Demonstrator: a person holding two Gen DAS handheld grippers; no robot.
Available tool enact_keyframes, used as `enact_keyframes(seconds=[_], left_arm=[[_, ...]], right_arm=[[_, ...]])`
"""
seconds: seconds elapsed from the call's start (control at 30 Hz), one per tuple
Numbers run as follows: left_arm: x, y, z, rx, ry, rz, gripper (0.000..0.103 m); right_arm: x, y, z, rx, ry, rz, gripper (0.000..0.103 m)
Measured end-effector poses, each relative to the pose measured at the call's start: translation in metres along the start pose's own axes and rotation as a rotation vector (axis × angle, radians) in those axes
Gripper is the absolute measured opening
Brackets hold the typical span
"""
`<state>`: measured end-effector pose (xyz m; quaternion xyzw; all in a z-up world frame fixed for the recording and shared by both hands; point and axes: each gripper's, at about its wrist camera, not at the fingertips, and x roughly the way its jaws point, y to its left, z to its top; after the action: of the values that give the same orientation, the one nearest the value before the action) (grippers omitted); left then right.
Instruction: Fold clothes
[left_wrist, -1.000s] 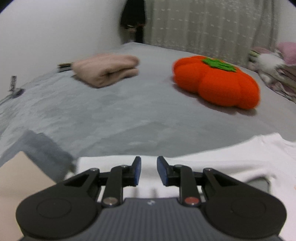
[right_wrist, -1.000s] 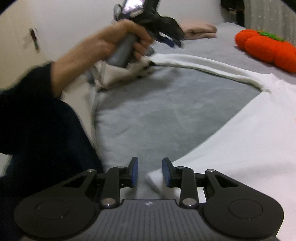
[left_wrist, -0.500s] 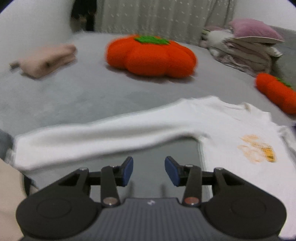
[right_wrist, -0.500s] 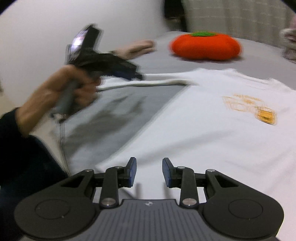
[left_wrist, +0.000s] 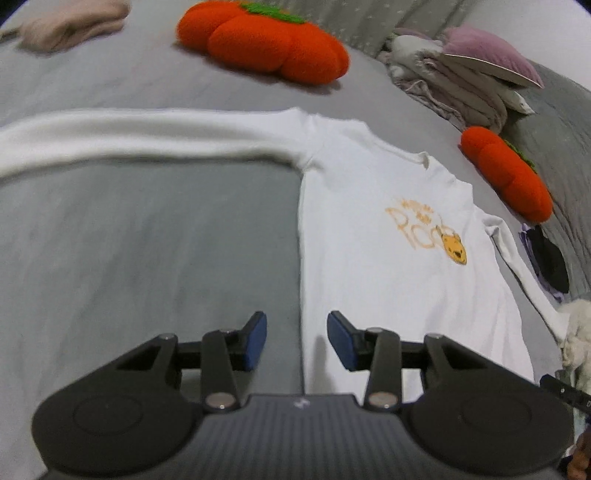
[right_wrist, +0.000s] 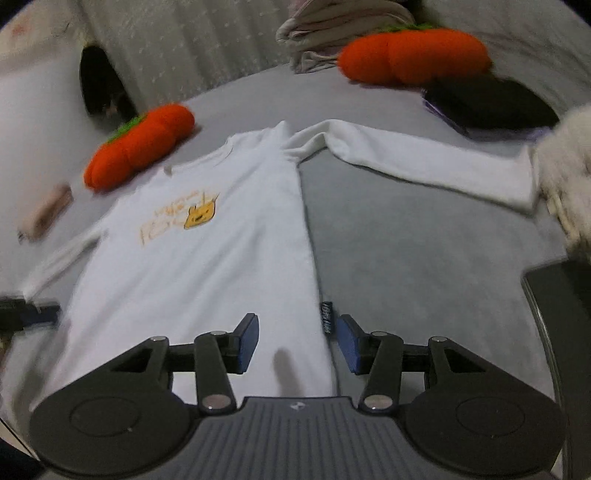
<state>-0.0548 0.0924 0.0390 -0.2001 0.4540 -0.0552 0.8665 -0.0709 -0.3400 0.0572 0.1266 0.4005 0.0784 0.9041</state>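
Faintly, orange print (left_wrist: 424, 230) on white shirt (right_wrist: 207, 266)

My left gripper (left_wrist: 297, 341) hung low with its jaws spread wide and nothing between the blue pads (left_wrist: 255, 341). It pointed forward and slightly down. My right gripper (right_wrist: 297, 343) sat in much the same pose, jaws parted a little wider, also empty, its pads (right_wrist: 247, 343) clear of any contact that I could make out. At the left edge of the right wrist view, the tip of my left gripper showed as a dark, blurred shape.
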Motion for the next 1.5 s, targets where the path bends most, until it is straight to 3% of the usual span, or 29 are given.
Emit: enact_keyframes(seconds=[0.17,0.4,0.43,0.5,0.53,0.63,0.97,1.3,1.43,1.5], left_arm=[[-0.010,-0.007,-0.027,0.032,-0.014,-0.005,0.037],[-0.020,-0.027,-0.067,0.106,-0.062,0.042,0.037],[-0.021,-0.029,-0.070,0.113,-0.064,0.046,0.037],[-0.022,-0.029,-0.071,0.098,-0.063,0.043,0.037],[-0.022,-0.028,-0.070,0.088,-0.063,0.041,0.037],[-0.022,-0.025,-0.069,0.062,-0.063,0.038,0.030],[-0.027,-0.021,-0.072,0.055,-0.048,0.011,0.029],[-0.027,-0.025,-0.077,0.079,-0.021,-0.002,0.030],[-0.028,-0.029,-0.080,0.094,-0.035,0.035,0.010],[-0.033,-0.027,-0.081,0.082,-0.041,0.026,0.008]], right_arm=[[0.003,-0.013,-0.011,0.019,0.062,-0.014,0.047],[-0.008,-0.028,-0.032,0.086,0.071,0.058,0.046],[-0.008,-0.029,-0.034,0.091,0.072,0.058,0.044],[-0.010,-0.032,-0.037,0.098,0.073,0.053,0.030],[-0.010,-0.033,-0.038,0.101,0.074,0.050,0.015],[-0.016,-0.035,-0.040,0.101,0.059,0.047,0.010],[-0.049,-0.041,-0.050,0.165,-0.047,0.001,0.007],[-0.042,-0.040,-0.047,0.132,-0.046,-0.063,0.007],[-0.042,-0.038,-0.048,0.119,-0.042,-0.073,0.007],[-0.045,-0.040,-0.048,0.133,-0.053,-0.057,0.007]])
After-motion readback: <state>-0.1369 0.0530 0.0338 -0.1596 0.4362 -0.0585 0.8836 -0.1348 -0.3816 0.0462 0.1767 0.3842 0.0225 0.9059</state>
